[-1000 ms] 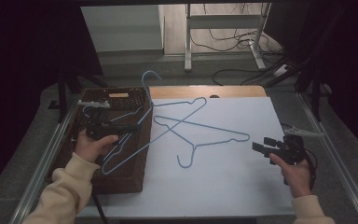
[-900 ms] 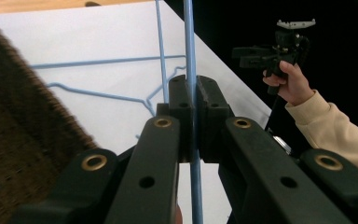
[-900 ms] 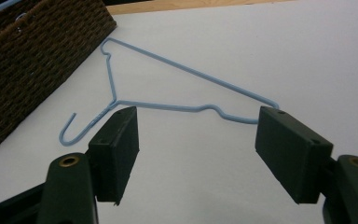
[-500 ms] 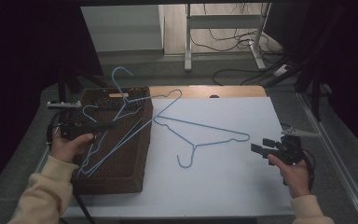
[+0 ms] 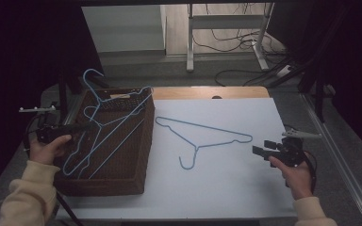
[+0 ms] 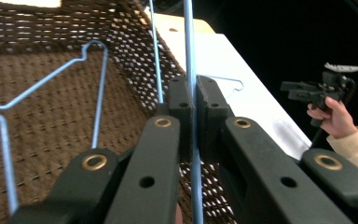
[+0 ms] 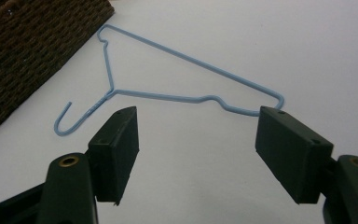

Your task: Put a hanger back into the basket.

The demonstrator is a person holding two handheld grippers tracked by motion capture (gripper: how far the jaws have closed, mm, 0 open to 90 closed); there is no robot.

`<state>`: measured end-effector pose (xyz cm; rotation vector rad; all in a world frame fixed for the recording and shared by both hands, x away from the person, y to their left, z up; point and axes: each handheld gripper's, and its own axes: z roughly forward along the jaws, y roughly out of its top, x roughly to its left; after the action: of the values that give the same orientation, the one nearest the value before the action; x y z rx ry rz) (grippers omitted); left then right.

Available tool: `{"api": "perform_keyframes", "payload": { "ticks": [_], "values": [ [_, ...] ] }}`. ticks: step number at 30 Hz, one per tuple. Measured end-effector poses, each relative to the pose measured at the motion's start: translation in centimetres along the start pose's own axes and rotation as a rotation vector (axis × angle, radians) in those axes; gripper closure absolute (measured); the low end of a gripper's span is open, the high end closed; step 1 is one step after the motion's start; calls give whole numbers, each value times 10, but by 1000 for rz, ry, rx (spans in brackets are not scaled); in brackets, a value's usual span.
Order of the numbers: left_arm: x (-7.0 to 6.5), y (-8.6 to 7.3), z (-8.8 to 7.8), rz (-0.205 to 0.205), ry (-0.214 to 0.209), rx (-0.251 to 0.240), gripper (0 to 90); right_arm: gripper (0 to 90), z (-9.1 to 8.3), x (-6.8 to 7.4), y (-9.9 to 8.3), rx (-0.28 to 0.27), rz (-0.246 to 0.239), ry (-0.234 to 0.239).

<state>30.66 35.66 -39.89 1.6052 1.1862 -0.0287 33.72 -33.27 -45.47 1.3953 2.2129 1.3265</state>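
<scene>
My left gripper (image 5: 86,126) is shut on the wire of a blue hanger (image 5: 107,121), which slants across the brown wicker basket (image 5: 139,155) with its hook raised over the far left corner. In the left gripper view the pads (image 6: 182,100) pinch that wire (image 6: 189,51), and another blue hanger (image 6: 99,79) lies on the basket floor. A further blue hanger (image 5: 202,134) lies flat on the white table (image 5: 226,188). My right gripper (image 5: 258,151) is open at the table's right, its jaws wide apart just short of that hanger's shoulder (image 7: 177,95).
The basket stands at the table's left edge. A wooden strip (image 5: 207,92) runs along the table's back. Beyond it are metal stand legs (image 5: 191,42) and floor cables (image 5: 245,70). A metal rail (image 5: 344,169) borders the right side.
My left hand has carried the held hanger leftward, from over the basket's right edge and the table to over the basket. The right hand and the table hanger have stayed put.
</scene>
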Motion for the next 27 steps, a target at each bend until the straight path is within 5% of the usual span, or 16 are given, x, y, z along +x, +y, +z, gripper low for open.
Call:
{"api": "perform_keyframes", "payload": {
  "ticks": [13, 27],
  "values": [
    [24, -4, -4, -43, 50, -18, 867, 304, 0, 0, -1, 2, 3, -2],
    [33, -8, 15, -43, 60, 48, 867, 304, 1, -1, -1, 5, 3, -4]
  ]
}}
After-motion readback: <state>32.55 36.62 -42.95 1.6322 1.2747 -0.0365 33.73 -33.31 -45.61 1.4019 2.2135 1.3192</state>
